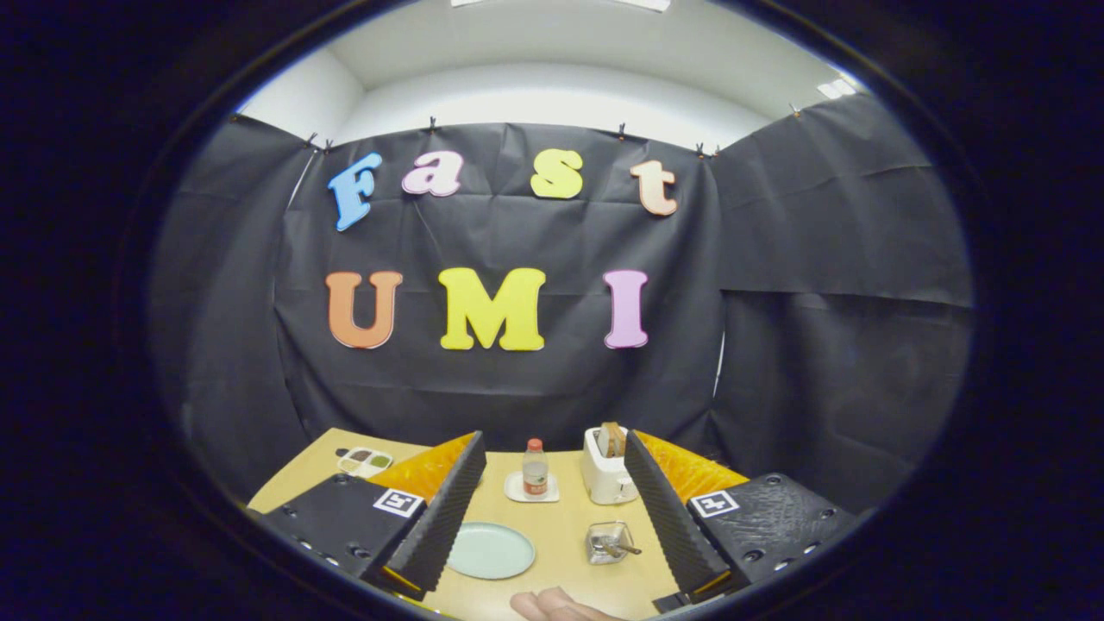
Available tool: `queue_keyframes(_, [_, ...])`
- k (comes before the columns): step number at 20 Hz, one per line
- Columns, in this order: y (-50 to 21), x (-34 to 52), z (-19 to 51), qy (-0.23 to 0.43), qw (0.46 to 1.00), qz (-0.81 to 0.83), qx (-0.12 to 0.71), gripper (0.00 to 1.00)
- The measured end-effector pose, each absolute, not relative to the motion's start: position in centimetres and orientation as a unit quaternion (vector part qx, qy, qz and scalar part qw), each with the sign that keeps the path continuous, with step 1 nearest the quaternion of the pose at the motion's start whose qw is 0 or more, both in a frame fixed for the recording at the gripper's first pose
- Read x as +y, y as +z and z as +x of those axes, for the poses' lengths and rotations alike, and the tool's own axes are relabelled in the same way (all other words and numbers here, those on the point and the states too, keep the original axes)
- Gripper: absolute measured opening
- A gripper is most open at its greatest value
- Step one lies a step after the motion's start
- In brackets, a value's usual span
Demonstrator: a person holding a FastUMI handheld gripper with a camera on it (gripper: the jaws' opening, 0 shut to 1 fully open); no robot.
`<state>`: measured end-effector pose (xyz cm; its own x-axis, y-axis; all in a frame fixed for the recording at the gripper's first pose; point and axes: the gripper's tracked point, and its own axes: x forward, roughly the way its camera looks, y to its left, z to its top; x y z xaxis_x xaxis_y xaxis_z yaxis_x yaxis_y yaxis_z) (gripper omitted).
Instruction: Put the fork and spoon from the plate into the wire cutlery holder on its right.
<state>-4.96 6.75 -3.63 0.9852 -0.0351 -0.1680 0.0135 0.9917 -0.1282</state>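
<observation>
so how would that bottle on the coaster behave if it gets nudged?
The bottle is tall and narrow on a small coaster, so it probably tips easily. Looks like light plastic, partly filled; once down it would likely roll. The hand-held gripper is open, short of it.

Black cloth (517, 379) hangs as the booth's back wall, pinned along its top edge by small clips (621, 131), with creases running across it. A second black panel (845, 302) closes the right side. Above the cloth rise white room walls (552, 99) and a white ceiling with bright light panels (835, 88). Below, a light wooden table (565, 539) stretches from near to the far cloth.
</observation>
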Motion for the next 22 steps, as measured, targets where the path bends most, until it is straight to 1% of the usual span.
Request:
queue_keyframes(6, [-3.3, 3.9, -3.3, 0.019, 0.994, -0.071, 0.078, 0.96])
queue_keyframes(11, [-4.0, 2.3, -2.3, 0.039, 0.993, -0.066, 0.089, 0.96])
queue_keyframes(22, [-4.9, 4.6, -2.6, 0.09, 0.989, -0.072, 0.092, 0.96])
